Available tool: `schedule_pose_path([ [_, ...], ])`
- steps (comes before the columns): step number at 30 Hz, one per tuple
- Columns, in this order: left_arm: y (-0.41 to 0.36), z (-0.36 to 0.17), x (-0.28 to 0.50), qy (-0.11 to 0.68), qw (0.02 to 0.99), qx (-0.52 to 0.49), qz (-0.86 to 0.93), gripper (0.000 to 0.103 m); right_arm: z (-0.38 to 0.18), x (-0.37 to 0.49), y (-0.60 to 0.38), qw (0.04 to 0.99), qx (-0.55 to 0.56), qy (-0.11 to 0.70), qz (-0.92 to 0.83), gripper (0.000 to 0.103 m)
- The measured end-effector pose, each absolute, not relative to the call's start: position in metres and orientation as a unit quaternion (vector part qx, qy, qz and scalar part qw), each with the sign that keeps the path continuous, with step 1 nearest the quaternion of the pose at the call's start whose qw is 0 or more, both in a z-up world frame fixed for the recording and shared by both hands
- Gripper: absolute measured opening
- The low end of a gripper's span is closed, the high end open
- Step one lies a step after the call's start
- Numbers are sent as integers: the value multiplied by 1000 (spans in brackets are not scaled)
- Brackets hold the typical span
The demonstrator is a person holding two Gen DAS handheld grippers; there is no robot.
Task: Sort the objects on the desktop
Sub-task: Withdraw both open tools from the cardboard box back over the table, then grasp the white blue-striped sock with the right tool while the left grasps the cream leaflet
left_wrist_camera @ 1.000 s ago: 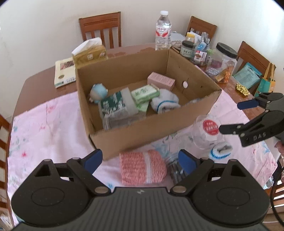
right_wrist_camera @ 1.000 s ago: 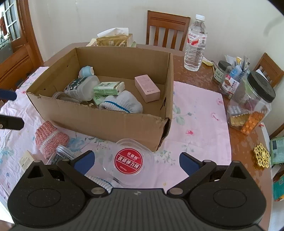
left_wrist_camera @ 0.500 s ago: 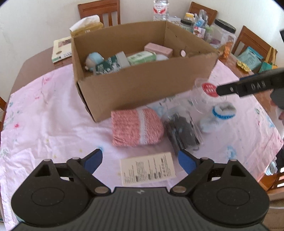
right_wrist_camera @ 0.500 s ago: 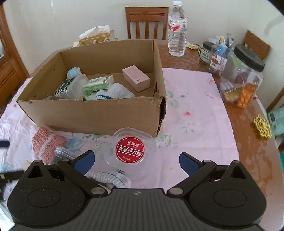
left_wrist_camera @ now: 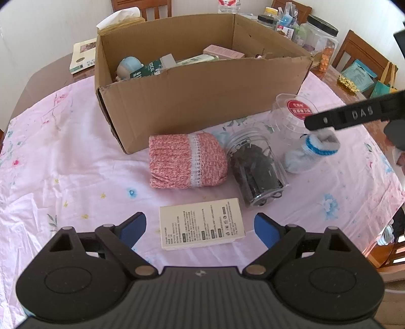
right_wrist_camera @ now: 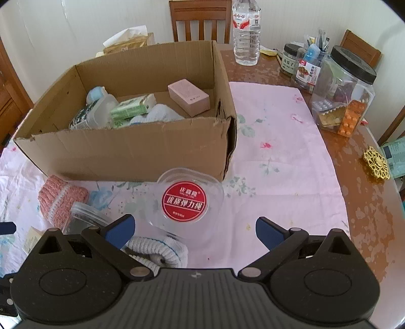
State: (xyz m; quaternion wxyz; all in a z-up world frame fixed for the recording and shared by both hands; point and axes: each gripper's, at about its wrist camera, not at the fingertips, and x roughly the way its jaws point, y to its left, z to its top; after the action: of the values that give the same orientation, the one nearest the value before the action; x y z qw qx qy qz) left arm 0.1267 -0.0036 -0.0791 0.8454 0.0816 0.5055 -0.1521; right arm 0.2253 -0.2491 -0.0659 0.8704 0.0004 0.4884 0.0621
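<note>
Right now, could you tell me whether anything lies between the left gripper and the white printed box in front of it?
Nothing visible does: the white printed box lies flat on the cloth between the open left gripper's fingertips.

Pale walls (right_wrist_camera: 63,30), wooden chairs (right_wrist_camera: 200,20) around a brown table (right_wrist_camera: 367,202) under pink cloth (left_wrist_camera: 63,157).

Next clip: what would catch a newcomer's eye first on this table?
The open cardboard box at the centre of the pink cloth, already holding several items. In front of it lie a pink knitted bundle, a clear jar of dark clips on its side, a red-labelled clear tub and a white printed box. Both grippers, left gripper and right gripper, hang with jaws open, holding nothing.
</note>
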Motion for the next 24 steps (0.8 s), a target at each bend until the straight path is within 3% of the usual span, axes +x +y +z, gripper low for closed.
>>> schedule_pose_path([
  [24,-5,-93,136,517,835,76,-170,92,-89,187,-230,826,-38,545,138,103],
])
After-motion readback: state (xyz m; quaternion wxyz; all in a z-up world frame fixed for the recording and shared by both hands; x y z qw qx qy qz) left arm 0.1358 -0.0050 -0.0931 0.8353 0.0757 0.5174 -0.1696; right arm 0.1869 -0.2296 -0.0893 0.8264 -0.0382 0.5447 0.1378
